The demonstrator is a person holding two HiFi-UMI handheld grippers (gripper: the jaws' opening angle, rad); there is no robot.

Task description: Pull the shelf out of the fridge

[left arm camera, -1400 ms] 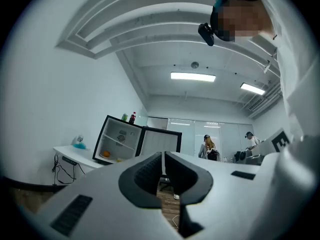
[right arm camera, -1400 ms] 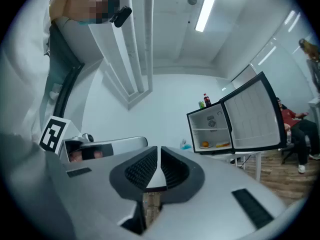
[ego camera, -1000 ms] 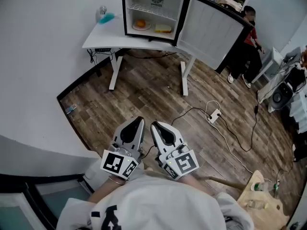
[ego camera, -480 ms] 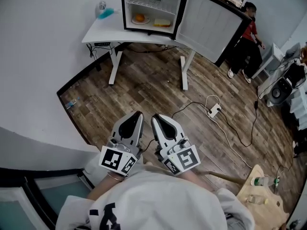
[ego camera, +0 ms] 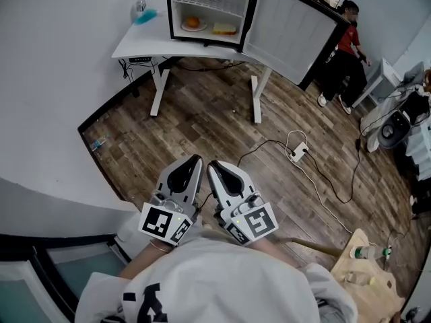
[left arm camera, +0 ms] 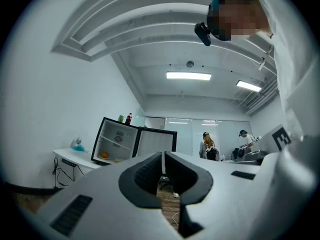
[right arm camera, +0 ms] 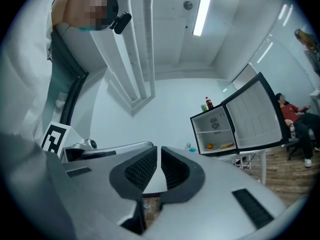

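Observation:
A small black fridge [ego camera: 210,9] stands on a white table [ego camera: 145,46] across the room, its door [ego camera: 289,32] swung open to the right. Inside, a white wire shelf [ego camera: 207,4] spans the upper part, above an orange on a plate [ego camera: 192,23] and a yellow item [ego camera: 224,28]. My left gripper [ego camera: 195,160] and right gripper [ego camera: 214,165] are held side by side close to my body, far from the fridge, both shut and empty. The fridge [left arm camera: 116,141] shows beyond the shut left gripper [left arm camera: 163,156], and the fridge [right arm camera: 215,131] beyond the right gripper [right arm camera: 159,151].
Wood floor lies between me and the table. A power strip [ego camera: 297,155] with trailing cables lies on the floor at the right. A person in red [ego camera: 340,52] stands behind the fridge door. A wooden table with bottles [ego camera: 367,268] is at the lower right.
The fridge and table have slid upward in the head view. Both grippers stay shut and side by side in nearly the same place.

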